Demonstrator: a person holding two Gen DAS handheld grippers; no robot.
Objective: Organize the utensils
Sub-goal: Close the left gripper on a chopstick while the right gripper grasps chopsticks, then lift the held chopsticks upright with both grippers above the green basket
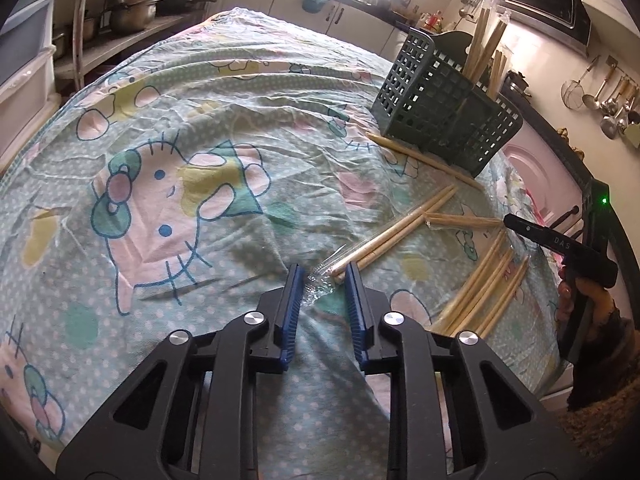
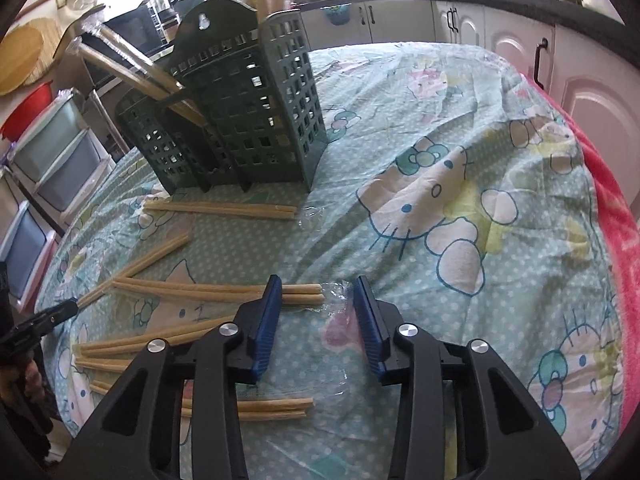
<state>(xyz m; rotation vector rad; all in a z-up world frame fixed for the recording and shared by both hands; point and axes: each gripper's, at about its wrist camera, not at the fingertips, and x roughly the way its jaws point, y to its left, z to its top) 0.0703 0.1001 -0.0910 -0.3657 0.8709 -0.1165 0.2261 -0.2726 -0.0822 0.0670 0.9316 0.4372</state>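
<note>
Several pairs of bamboo chopsticks in clear wrappers lie on the Hello Kitty tablecloth. A dark green slotted utensil holder [image 1: 444, 116] stands at the far right of the table and holds several wrapped pairs [image 1: 486, 50]; it also shows in the right wrist view [image 2: 240, 100]. My left gripper [image 1: 323, 270] is open, its tips either side of the clear wrapper end of one pair [image 1: 394, 232]. My right gripper [image 2: 318, 284] is open and empty, low over the wrapper end of another pair [image 2: 224, 292]. The right gripper also shows at the left wrist view's right edge [image 1: 560, 248].
More chopstick pairs lie near the holder's base [image 2: 220, 209] and at the table's near edge [image 2: 272, 409]. Kitchen cabinets [image 2: 520, 40], a pot rack [image 1: 132, 8] and hanging ladles [image 1: 608, 104] surround the table. A red blanket [image 2: 616, 216] hangs at the right edge.
</note>
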